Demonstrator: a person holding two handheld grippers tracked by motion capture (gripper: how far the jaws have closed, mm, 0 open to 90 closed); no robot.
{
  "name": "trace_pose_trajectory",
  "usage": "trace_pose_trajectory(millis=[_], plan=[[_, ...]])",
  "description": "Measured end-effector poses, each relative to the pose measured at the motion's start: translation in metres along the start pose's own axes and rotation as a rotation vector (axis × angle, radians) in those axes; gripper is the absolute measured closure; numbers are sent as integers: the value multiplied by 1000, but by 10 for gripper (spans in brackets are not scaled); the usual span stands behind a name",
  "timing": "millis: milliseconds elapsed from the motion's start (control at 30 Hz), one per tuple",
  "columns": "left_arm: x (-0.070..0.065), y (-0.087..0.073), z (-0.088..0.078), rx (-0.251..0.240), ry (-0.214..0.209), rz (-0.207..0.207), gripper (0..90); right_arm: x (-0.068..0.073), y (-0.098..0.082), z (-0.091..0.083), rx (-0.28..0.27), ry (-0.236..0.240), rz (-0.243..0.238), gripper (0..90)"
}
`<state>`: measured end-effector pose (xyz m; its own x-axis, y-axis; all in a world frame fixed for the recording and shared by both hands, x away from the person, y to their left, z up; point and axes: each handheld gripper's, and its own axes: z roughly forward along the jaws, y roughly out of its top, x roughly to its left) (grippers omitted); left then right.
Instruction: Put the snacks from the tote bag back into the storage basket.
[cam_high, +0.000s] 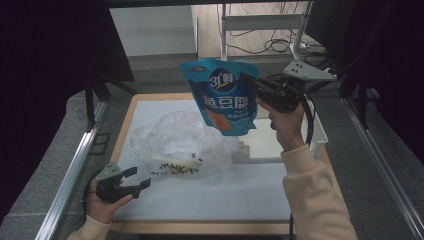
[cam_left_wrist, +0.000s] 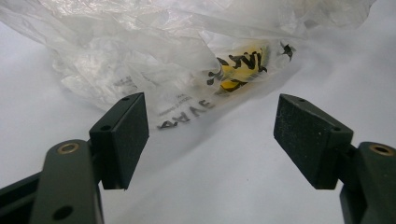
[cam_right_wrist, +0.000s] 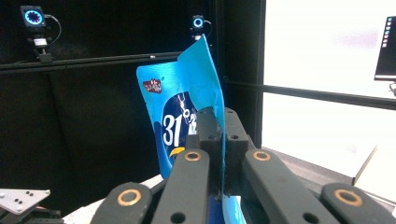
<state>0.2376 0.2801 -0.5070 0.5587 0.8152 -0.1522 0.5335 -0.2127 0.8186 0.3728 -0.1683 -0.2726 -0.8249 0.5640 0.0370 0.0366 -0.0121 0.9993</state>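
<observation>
Two grippers work: the right gripper (cam_high: 255, 86) pinches a blue pouch (cam_high: 223, 95) aloft at upper centre, while the left gripper (cam_high: 141, 178), fingers wide, rests lower left near a clear plastic bag (cam_high: 175, 142) on the counter (cam_high: 210, 200).

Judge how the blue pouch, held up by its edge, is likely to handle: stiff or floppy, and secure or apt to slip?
The blue pouch hangs from the right tongs, which are shut on one edge, so it is probably light. In the right gripper view its top edge curves, suggesting flexible film, fairly floppy. The glossy surface may slip or swing if moved quickly.
</observation>
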Motion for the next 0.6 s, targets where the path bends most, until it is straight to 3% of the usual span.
trace_pose_trajectory(millis=[600], plan=[[-1,0,1,1,0,1,266,-23,-4,-24,-8,-75,7,889]])
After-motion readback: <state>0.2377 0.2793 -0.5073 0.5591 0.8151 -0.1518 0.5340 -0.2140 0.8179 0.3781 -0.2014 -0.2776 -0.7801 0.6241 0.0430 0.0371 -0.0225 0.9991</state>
